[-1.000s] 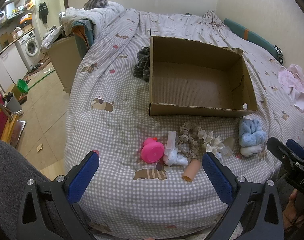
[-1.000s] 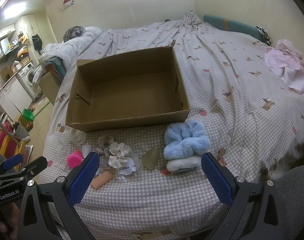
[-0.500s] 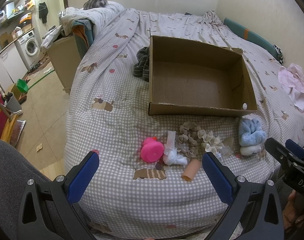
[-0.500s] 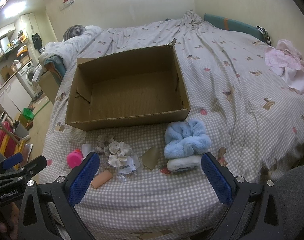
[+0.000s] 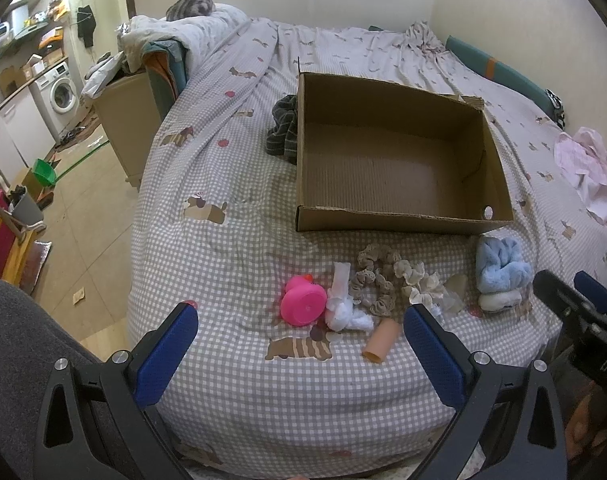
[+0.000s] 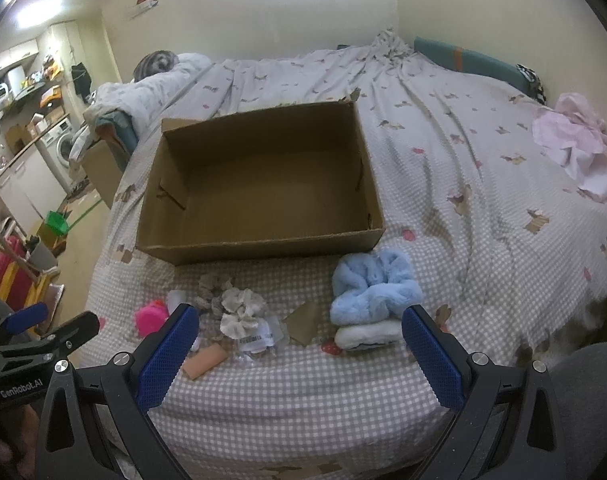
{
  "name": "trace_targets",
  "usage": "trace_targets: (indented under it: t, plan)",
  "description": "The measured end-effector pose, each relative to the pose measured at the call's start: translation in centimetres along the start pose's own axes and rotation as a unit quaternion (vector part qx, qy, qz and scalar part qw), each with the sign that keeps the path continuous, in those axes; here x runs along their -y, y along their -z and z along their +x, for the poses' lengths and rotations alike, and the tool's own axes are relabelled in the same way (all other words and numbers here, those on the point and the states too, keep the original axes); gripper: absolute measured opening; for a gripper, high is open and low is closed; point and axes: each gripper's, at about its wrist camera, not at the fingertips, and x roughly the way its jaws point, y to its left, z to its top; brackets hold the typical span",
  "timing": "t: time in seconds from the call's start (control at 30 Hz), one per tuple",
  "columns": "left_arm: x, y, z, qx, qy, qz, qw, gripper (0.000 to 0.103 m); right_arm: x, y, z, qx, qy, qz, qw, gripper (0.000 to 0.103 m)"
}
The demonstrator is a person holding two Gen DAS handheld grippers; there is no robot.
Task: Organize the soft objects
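Right claw (image 6: 301,346) spread wide, blue scrunchie (image 6: 373,288) just ahead.

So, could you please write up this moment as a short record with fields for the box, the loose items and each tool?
box: cardboard box open on the bed, nothing visible inside
loose items: pink toy, beige scrunchie, cream scrunchie, peach tube, blue fluffy item on a white one, all in front of the box
left tool: open, holding nothing
right tool: open, holding nothing
progress: nothing packed yet
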Motion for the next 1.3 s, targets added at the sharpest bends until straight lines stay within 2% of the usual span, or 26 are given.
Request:
trace_targets:
  t: [0.3, 0.37, 0.6, 0.67, 0.77, 0.93, 1.0, 1.1, 1.13, 1.17, 1.27, 1.3]
  plan:
    - [-0.1, -0.3, -0.1, -0.009, 0.006, -0.004, 0.9999, 0.103, 1.2, -0.8, -0.6, -0.004, -0.02, 0.026, 0.999, 0.103]
    - [-0.2, -0.9, -0.3, -0.016, 0.017, -0.009, 0.9997, 0.103, 1.3, -1.3, -0.8, -0.008, -0.027, 0.026, 0.999, 0.103]
    - [-0.3, -4.2, 0.0, -0.029, 0.005, -0.001, 0.9996, 0.103, 3.3, -4.5, -0.2, -0.035, -0.06, 0.034, 0.997, 0.103]
    - [-0.4, -5.1, 0.8, -0.04, 0.005, 0.003, 0.9992, 0.103, 4.6, -5.7, 0.7, -0.055, -0.049, 0.043, 0.996, 0.103]
    - [-0.6, -6.4, 2.6, -0.063, 0.0, 0.012, 0.998, 0.103, 6.4, -6.7, 3.5, -0.11, -0.045, 0.045, 0.992, 0.103]
    - [-2.0, -6.3, 5.2, -0.09, 0.029, -0.022, 0.9953, 0.103, 7.5, -5.0, 9.9, -0.233, -0.053, 0.044, 0.97, 0.103]
    - [-2.1, -5.9, 6.1, -0.1, 0.022, -0.024, 0.9944, 0.103, 7.3, -4.1, 11.6, -0.253, -0.038, 0.037, 0.966, 0.103]
    - [-2.9, -5.5, 7.0, -0.118, 0.031, -0.053, 0.9911, 0.103, 5.6, -3.0, 13.6, -0.254, 0.008, -0.021, 0.967, 0.103]
    - [-3.1, -5.5, 7.1, -0.116, 0.031, -0.059, 0.991, 0.103, 5.0, -2.6, 14.1, -0.252, 0.018, -0.036, 0.967, 0.092]
    - [-3.4, -5.6, 7.0, -0.109, 0.026, -0.064, 0.9917, 0.103, 4.6, -2.3, 14.6, -0.255, 0.025, -0.047, 0.966, 0.087]
    - [-3.9, -6.0, 6.8, -0.094, 0.013, -0.071, 0.9929, 0.103, 3.5, -1.4, 15.9, -0.261, 0.055, -0.085, 0.96, 0.077]
    - [-4.0, -6.1, 6.8, -0.094, 0.013, -0.074, 0.9928, 0.103, 3.4, -1.3, 16.2, -0.259, 0.061, -0.091, 0.959, 0.061]
